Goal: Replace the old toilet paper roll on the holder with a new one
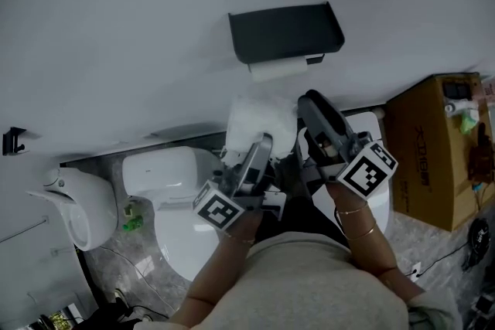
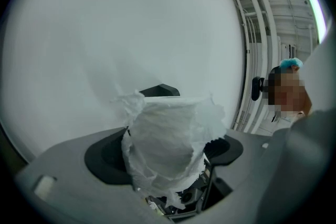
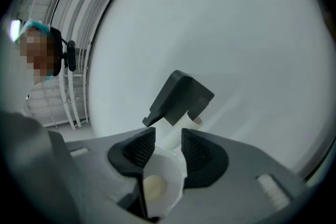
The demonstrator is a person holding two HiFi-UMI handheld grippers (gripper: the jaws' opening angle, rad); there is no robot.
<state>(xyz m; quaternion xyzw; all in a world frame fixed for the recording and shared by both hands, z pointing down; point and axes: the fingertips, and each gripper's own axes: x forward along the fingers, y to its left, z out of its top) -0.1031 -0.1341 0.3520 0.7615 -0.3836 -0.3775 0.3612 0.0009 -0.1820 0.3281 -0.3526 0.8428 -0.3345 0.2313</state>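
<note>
Two claws below the dark wall holder (image 1: 286,31): left claw (image 2: 168,153) pinches the crinkled white new roll (image 2: 165,128); right claw (image 3: 168,138) spread (white paper (image 3: 157,186) loose between). Best to slide the thin old roll (image 1: 277,70) ahead out first.

The left forearm (image 1: 210,284) and right forearm (image 1: 370,242) reach up from the bottom of the frame, close together. At centre frame, the left gripper (image 1: 261,144) is clamped on a plastic-wrapped roll (image 2: 168,149). Just right of it, the right gripper (image 1: 311,104) has its jaws parted, with the roll's end loose between them.
</note>
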